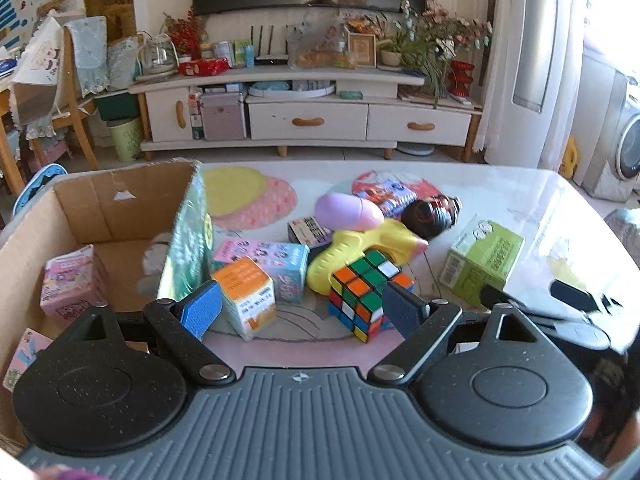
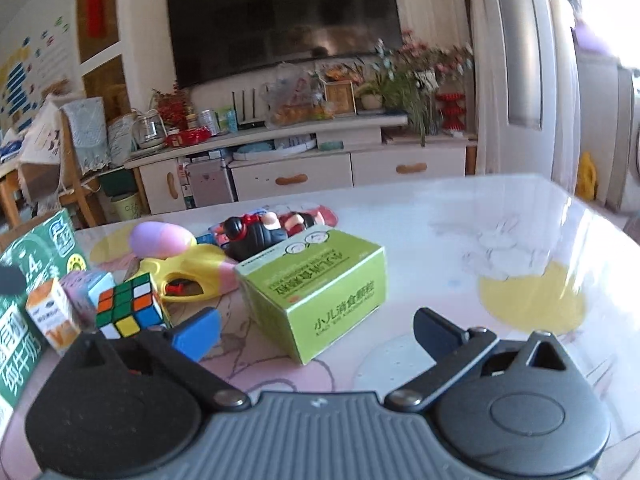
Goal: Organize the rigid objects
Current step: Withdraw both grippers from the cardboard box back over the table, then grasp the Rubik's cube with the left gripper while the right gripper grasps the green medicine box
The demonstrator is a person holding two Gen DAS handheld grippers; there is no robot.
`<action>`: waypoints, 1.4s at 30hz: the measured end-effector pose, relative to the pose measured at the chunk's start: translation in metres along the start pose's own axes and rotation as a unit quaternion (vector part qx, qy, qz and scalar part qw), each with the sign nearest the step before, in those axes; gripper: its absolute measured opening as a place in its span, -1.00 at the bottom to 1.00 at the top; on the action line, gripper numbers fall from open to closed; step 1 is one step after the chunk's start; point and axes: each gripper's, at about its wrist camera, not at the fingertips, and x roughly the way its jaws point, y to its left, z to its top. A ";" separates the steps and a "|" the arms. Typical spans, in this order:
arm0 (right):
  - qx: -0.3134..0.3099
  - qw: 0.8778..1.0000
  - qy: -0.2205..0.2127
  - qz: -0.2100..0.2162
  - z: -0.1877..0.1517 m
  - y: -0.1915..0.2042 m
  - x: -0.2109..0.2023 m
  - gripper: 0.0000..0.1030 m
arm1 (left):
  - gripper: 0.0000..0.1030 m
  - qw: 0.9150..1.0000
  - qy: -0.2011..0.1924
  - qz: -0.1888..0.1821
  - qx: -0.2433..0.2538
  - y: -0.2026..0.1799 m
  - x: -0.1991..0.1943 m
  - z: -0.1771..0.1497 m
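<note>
1. Green box (image 2: 320,292) sits at centre frame in the right wrist view, on the table (image 2: 460,216), just ahead of the right gripper (image 2: 316,330); jaws spread wide, nothing between them.
2. Left gripper (image 1: 300,306) jaws open and empty, framing the orange carton (image 1: 248,296) and puzzle cube (image 1: 366,294).
3. Cardboard box (image 1: 100,200), left of frame, already holds a pink box (image 1: 70,284).
4. Step judged: approach for a pick. Next move calls for straddling the green box squarely, then closing.

Cardboard box (image 1: 80,208) cut by left edge. Pale object (image 1: 154,258) inside box half hidden behind green carton (image 1: 186,248), unidentifiable. Right gripper (image 1: 532,304) blurred at right edge. Green carton (image 2: 24,320) cropped in right wrist view.
</note>
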 end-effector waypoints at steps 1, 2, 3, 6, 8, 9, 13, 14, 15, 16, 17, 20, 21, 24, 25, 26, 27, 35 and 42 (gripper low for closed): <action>0.003 1.000 0.004 -0.001 0.001 0.001 0.004 0.98 | 1.00 1.000 0.003 0.001 0.004 -0.004 0.000 -0.002; 0.003 1.000 0.007 -0.004 0.002 0.003 0.008 0.98 | 1.00 1.000 0.005 0.001 0.008 -0.005 0.001 -0.003; -0.002 1.000 0.010 -0.013 0.003 0.004 0.012 0.98 | 1.00 1.000 0.006 0.002 0.011 -0.007 0.001 -0.004; -0.022 0.998 0.017 -0.052 0.005 0.002 0.022 0.98 | 1.00 1.000 0.010 0.005 0.018 -0.012 0.003 -0.005; -0.022 0.997 0.023 -0.065 0.005 -0.008 0.025 0.98 | 1.00 1.000 0.012 0.006 0.016 -0.013 0.004 -0.005; -0.018 0.997 0.027 -0.074 0.005 -0.013 0.024 0.98 | 1.00 1.000 0.013 0.005 0.014 -0.015 0.005 -0.005; 0.003 0.990 0.040 -0.139 0.005 -0.044 0.024 0.98 | 1.00 1.000 0.021 -0.001 0.004 -0.022 0.010 -0.006; 0.010 0.988 0.043 -0.151 0.005 -0.050 0.024 0.98 | 1.00 1.000 0.023 -0.003 0.000 -0.024 0.012 -0.007; 0.017 0.985 0.042 -0.165 0.006 -0.058 0.022 0.98 | 1.00 1.000 0.025 -0.003 -0.004 -0.027 0.012 -0.007; 0.019 0.984 0.037 -0.172 0.007 -0.060 0.020 0.98 | 1.00 1.000 0.026 -0.004 -0.009 -0.029 0.013 -0.009; 0.017 0.985 0.029 -0.168 0.008 -0.061 0.017 0.98 | 1.00 1.000 0.027 -0.006 -0.014 -0.031 0.015 -0.009; 0.017 0.992 0.001 -0.122 0.011 -0.053 0.008 0.98 | 1.00 0.999 0.033 -0.011 -0.034 -0.036 0.022 -0.011; 0.019 0.995 -0.005 -0.095 0.012 -0.049 0.006 0.98 | 1.00 0.999 0.033 -0.010 -0.041 -0.038 0.025 -0.012; 0.008 0.999 -0.005 -0.041 0.012 -0.036 0.010 0.98 | 1.00 0.998 0.038 -0.008 -0.057 -0.046 0.036 -0.012; 0.000 0.999 -0.004 -0.035 0.012 -0.030 0.012 0.98 | 1.00 0.997 0.041 -0.007 -0.065 -0.048 0.043 -0.011; -0.004 1.000 -0.005 -0.030 0.013 -0.026 0.014 0.98 | 1.00 0.996 0.042 -0.007 -0.073 -0.049 0.046 -0.010; -0.006 1.000 -0.005 -0.023 0.013 -0.023 0.015 0.98 | 1.00 0.996 0.042 -0.008 -0.082 -0.050 0.050 -0.009; -0.043 0.998 -0.020 0.028 0.025 -0.025 0.025 0.98 | 1.00 0.992 0.053 0.013 -0.112 -0.059 0.087 -0.003; -0.069 0.993 -0.001 0.092 0.027 -0.025 0.040 0.98 | 1.00 0.992 0.059 0.027 -0.110 -0.064 0.105 -0.002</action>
